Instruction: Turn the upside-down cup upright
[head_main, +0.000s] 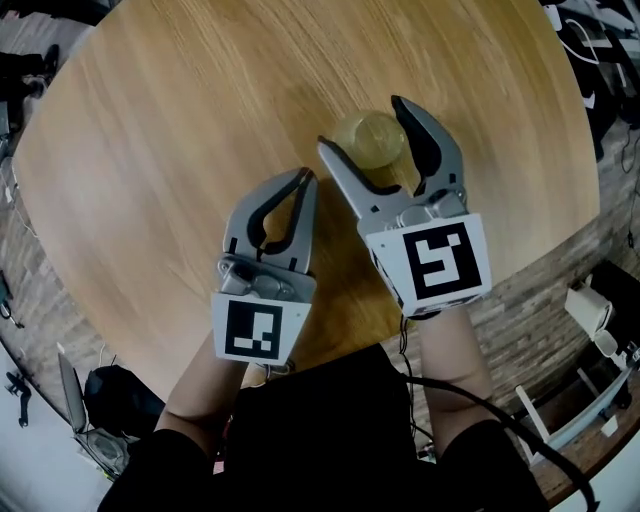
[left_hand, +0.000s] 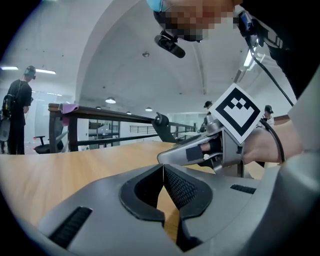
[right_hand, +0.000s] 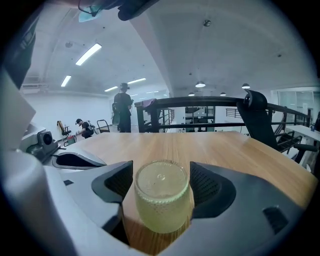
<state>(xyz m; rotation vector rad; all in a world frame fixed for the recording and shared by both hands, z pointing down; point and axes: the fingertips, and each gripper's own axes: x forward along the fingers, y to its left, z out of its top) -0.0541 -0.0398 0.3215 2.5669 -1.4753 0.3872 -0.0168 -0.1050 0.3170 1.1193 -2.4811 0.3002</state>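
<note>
Right hand-held gripper (head_main: 360, 121) gapes around cup (head_main: 372, 140) on wooden table (head_main: 180, 120); left hand-held gripper (head_main: 308, 176) clenched; ceiling (right_hand: 200, 45) perhaps vaulted.

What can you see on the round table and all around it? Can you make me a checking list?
Surface: round wooden table.
Job's things: yellowish cup, upside down, standing on the table.
Clutter: nothing seen.
Grippers: left gripper shut, empty; right gripper open, its jaws either side of the cup.
Cables: black cable beside the right arm.
Surroundings: a person standing, a dark railing.
</note>
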